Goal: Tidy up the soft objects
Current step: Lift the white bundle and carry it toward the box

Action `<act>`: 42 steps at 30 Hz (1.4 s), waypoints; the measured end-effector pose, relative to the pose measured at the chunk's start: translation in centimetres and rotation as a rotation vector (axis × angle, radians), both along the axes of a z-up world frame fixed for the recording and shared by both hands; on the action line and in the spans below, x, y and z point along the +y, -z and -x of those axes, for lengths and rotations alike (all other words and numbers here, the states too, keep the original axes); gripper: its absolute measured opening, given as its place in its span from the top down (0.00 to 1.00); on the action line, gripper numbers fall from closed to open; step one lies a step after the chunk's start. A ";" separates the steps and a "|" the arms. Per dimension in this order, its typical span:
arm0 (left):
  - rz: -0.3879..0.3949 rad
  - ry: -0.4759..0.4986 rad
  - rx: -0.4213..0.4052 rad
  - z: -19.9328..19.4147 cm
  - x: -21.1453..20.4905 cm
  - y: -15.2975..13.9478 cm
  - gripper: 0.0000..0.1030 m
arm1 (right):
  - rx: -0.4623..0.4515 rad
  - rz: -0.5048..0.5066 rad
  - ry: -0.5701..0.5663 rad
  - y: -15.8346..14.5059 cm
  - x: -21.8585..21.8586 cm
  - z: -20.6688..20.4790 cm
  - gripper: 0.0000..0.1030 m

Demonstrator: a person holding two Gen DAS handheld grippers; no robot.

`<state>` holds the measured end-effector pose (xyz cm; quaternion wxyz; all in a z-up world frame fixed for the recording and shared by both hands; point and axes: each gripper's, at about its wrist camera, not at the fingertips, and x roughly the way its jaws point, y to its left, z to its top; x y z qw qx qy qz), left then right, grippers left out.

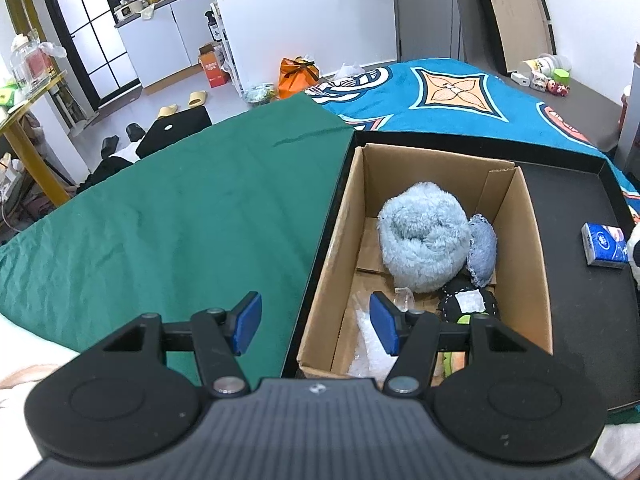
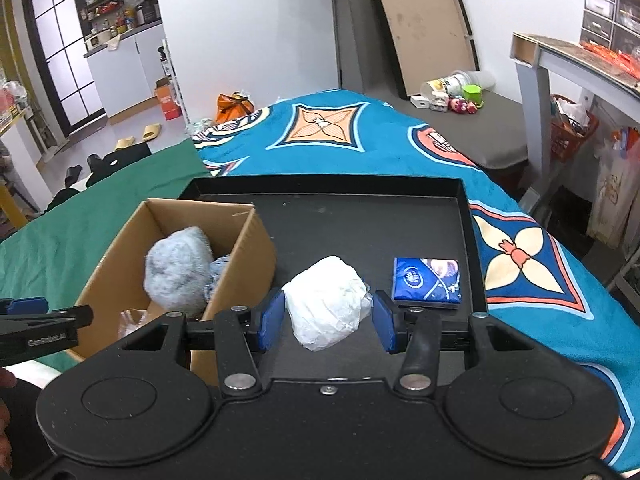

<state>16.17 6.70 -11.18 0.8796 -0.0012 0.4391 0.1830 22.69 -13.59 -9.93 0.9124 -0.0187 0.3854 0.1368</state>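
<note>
A cardboard box stands at the left end of a black tray. In it lie a fluffy light-blue roll, a blue-grey cushion, a black soft item and clear plastic wrap. My left gripper is open and empty over the box's near left corner. My right gripper is open, its pads on either side of a crumpled white soft bundle lying on the tray. A blue tissue pack lies to the right of the bundle.
The tray sits on a bed with a green sheet and a blue patterned blanket. A grey bench with small toys and a white desk stand at the right. Shoes and bags lie on the floor.
</note>
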 end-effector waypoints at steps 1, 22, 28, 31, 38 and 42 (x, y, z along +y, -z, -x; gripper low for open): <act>0.004 0.001 -0.002 0.1 0.1 0.0 0.44 | -0.002 0.001 -0.002 -0.1 0.2 0.1 0.54; 0.134 -0.009 0.043 -0.4 2.0 1.1 0.47 | -0.025 0.004 -0.110 -1.8 6.3 1.2 0.54; 0.159 -0.002 0.052 -0.5 2.2 1.5 0.52 | -0.019 0.017 -0.144 -1.6 8.3 1.5 0.54; 0.171 -0.001 0.062 -0.7 2.4 1.7 0.61 | -0.016 0.013 -0.156 -1.6 9.0 1.6 0.54; 0.198 -0.031 0.038 -0.3 3.2 1.7 0.90 | -0.009 -0.012 -0.192 -1.6 10.2 2.0 0.54; 0.214 -0.032 0.031 -0.2 3.5 1.6 0.90 | -0.010 -0.012 -0.220 -1.5 10.5 2.3 0.47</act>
